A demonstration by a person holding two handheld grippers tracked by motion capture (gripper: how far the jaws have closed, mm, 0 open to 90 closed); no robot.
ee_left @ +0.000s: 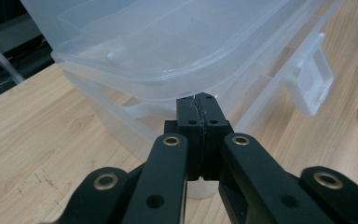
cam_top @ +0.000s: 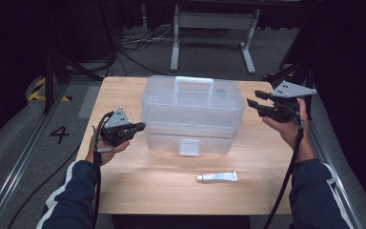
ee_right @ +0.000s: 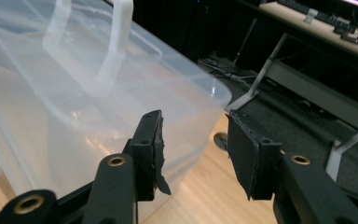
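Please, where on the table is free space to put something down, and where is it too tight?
The widest bare wood on the table lies along the near edge, left of the small white tube. A narrower patch lies right of the clear plastic box, under the right gripper. It is crowded at the box's left wall, where the shut left gripper sits close.

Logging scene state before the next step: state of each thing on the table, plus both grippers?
Storage box: lid down, front latch down, handle folded flat.
Tube: capped, lying flat in front of the box, untouched.
Left gripper: fingers shut, empty, tips at the box's side.
Right gripper: fingers open, empty, beside the box.
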